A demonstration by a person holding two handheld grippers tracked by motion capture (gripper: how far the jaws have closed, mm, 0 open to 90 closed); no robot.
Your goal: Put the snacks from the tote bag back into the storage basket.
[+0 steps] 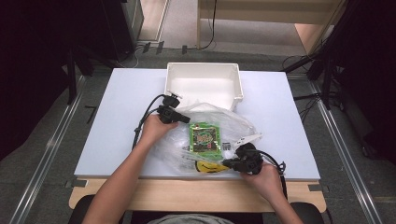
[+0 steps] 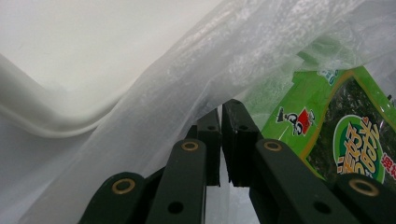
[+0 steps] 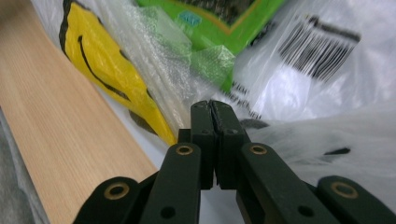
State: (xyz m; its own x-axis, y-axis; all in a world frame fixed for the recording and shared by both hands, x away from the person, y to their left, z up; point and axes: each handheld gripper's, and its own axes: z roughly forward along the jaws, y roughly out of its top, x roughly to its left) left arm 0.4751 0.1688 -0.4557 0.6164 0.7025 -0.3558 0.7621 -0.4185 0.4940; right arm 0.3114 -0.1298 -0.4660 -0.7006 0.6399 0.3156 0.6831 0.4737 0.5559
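Here, plastic bag (image 1: 205, 135) pinched between both grippers' fingers (image 2: 219, 135)

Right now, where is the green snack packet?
In the high view, the green snack packet lies inside the clear plastic bag at the table's centre, just in front of the white bin, between both claws.

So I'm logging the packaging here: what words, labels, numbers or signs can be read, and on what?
Flat green snack packet inside the clear plastic bag: Chinese characters on a round badge, too blurred to quote.
Black barcode on the bag: bars with no legible digits.
Small black print below it: too blurred to read.
Yellow smiley-face pack: a smile sign, no words.
White plastic bin: no text.
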